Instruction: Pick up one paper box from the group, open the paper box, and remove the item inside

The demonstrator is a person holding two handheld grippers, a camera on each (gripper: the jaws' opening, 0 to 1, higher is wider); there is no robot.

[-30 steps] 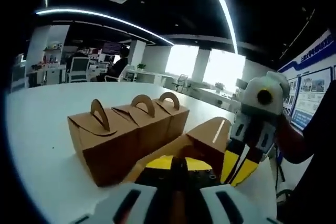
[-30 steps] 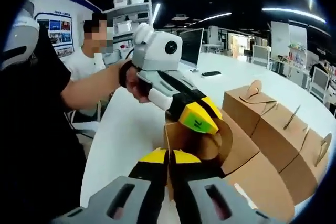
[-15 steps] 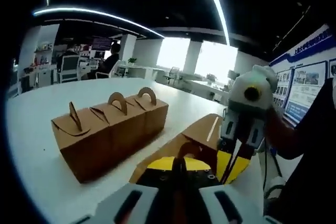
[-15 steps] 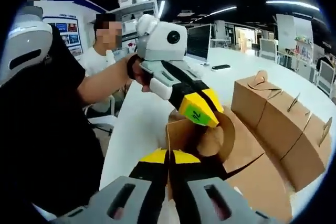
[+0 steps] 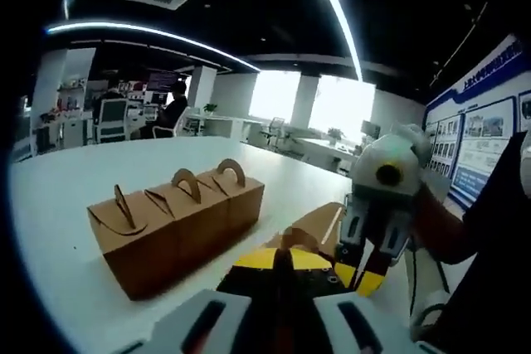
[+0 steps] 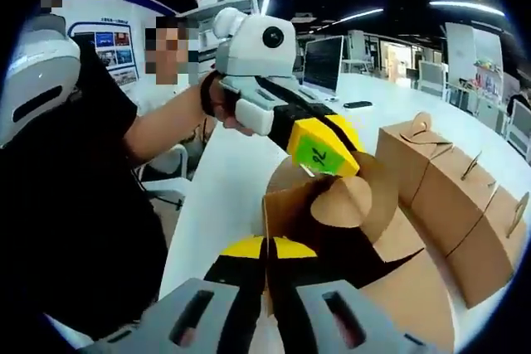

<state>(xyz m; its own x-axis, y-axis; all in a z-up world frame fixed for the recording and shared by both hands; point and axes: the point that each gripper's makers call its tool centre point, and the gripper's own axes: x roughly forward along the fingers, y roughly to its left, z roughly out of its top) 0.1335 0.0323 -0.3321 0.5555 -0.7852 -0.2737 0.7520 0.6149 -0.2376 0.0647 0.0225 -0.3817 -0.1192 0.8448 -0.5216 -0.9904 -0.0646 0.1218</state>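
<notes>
Brown paper box, held off the white table, is gripped at its near edge in the left gripper view by the closed left gripper; three boxes stay grouped beside. In the right gripper view, the closed right gripper clamps a wall, and the rounded flaps, spread wider than a second ago, are pulled up, so opening is judged underway.
</notes>
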